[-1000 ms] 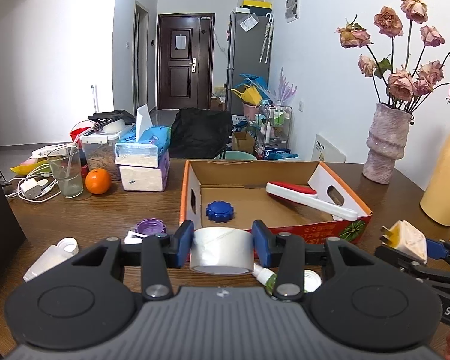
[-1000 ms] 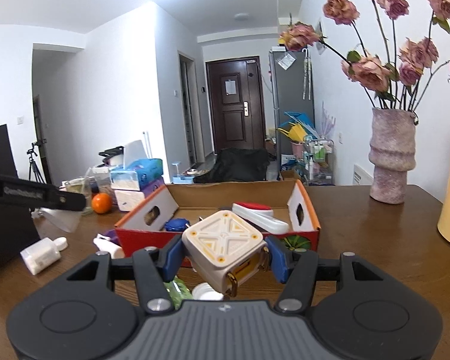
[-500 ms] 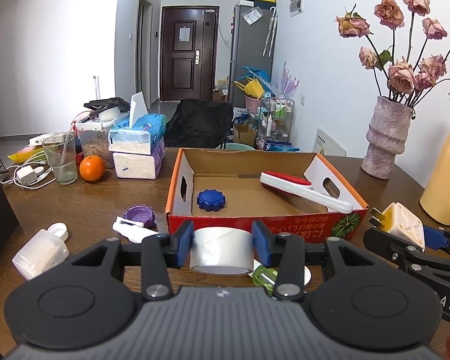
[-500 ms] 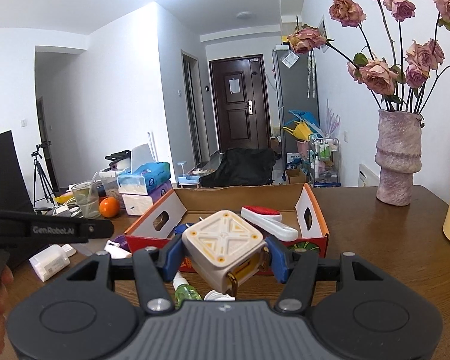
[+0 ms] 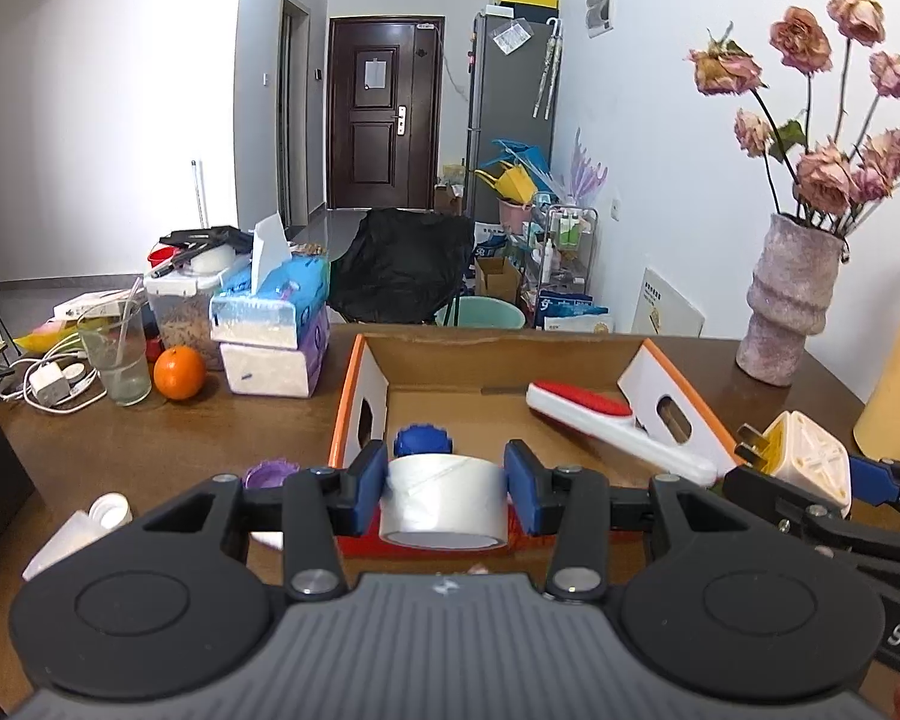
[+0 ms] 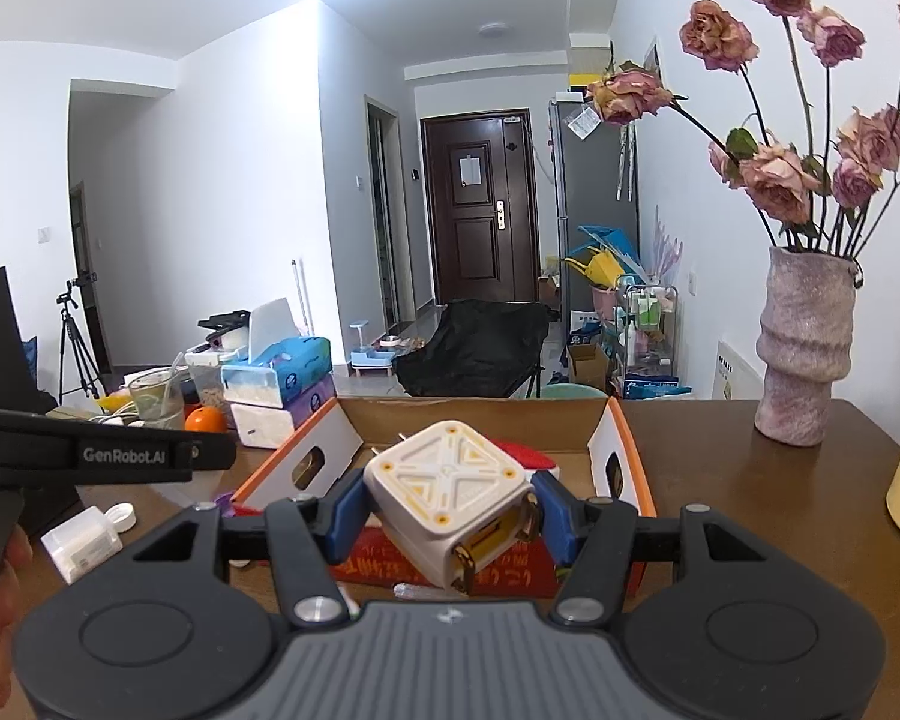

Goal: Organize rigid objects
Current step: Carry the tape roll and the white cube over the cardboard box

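**Both tools loaded at the near edge of the box**

Over the near wall of the cardboard box, the left tool has its blue pads pressed on either side of a roll of clear tape, held with its hole facing downward. Just beyond the roll, inside the box, lie a blue ridged cap and a white brush with a red pad, the brush resting diagonally toward the right wall.

The right tool is closed on a white cube plug adapter (its metal prongs point toward the box in the left camera's view), tilted so one corner hangs lowest. It sits at the box's front right corner; whether it is above the rim or just short of it is hard to judge from these angles.

On the brown tabletop left of the box are a purple cap and a small white bottle lying on its side. Farther back stand an orange, a glass and stacked tissue packs. A vase of dried roses stands at the right.
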